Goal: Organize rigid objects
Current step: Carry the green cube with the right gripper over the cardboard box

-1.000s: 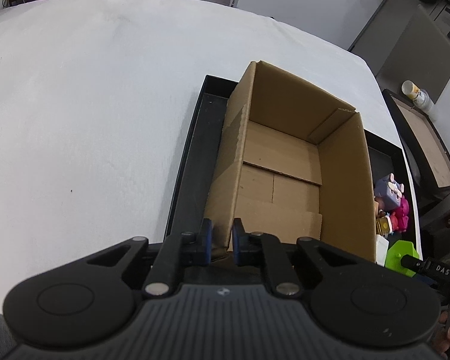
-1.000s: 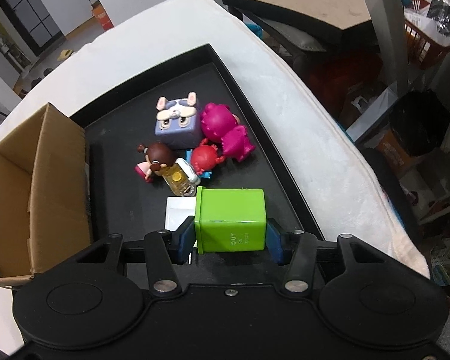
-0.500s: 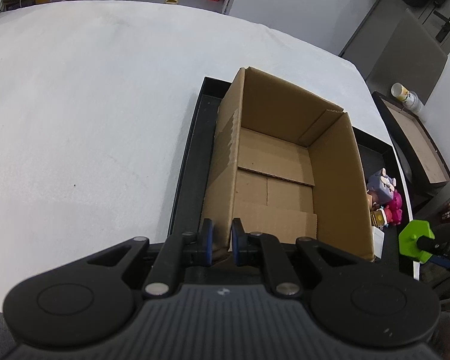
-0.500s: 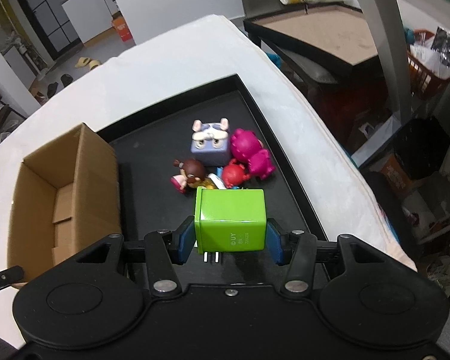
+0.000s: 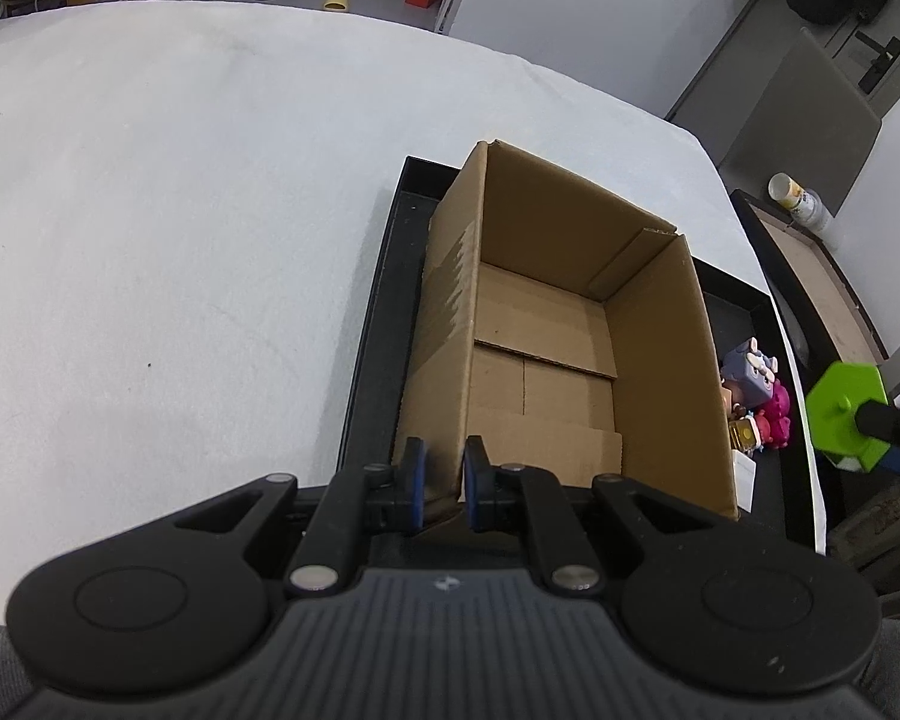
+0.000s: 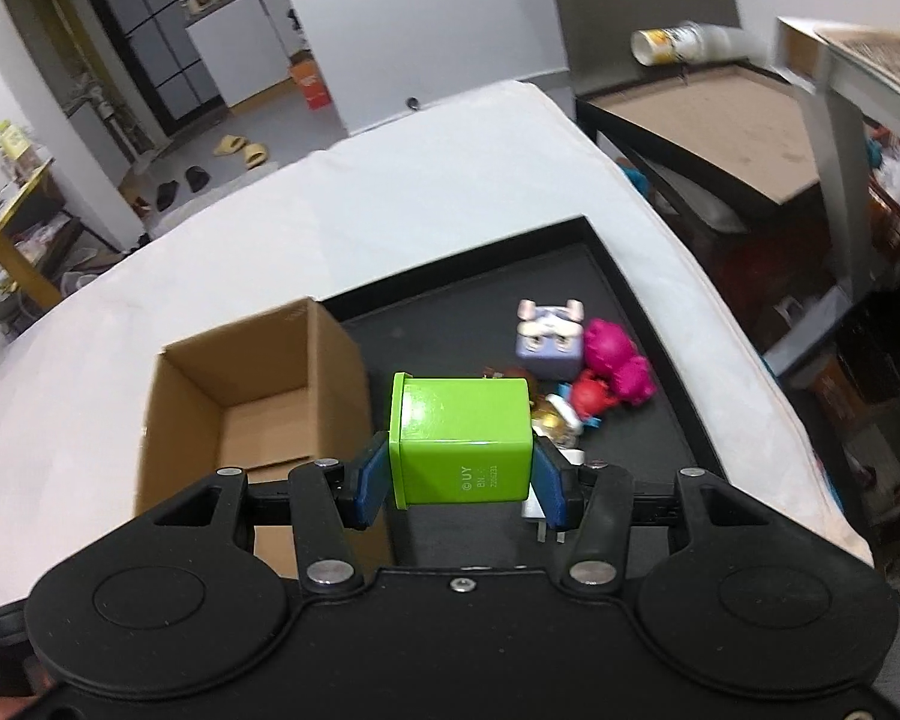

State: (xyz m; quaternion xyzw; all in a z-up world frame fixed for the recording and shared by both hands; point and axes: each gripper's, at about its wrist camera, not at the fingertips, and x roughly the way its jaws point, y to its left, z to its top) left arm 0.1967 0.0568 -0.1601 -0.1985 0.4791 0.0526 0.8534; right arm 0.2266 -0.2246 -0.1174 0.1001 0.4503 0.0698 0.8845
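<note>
An open, empty cardboard box [image 5: 546, 354] stands in a black tray [image 5: 378, 324] on the white table; it also shows in the right wrist view [image 6: 252, 396]. My left gripper [image 5: 444, 480] is shut on the box's near wall. My right gripper [image 6: 459, 477] is shut on a green plug block [image 6: 459, 441] and holds it in the air above the tray [image 6: 462, 312], just right of the box. The green block also shows at the right of the left wrist view [image 5: 846, 414]. Several small toy figures [image 6: 576, 366] lie in the tray's right part.
A white card [image 5: 744, 474] lies in the tray beside the toys [image 5: 753, 396]. A second, lower table with a brown top [image 6: 714, 120] and a tipped cup [image 6: 672, 45] stands to the right. The white table [image 5: 180, 210] stretches to the left.
My right gripper has lifted the green block off the tray and carried it up and left toward the box. My left gripper has kept its hold on the box wall.
</note>
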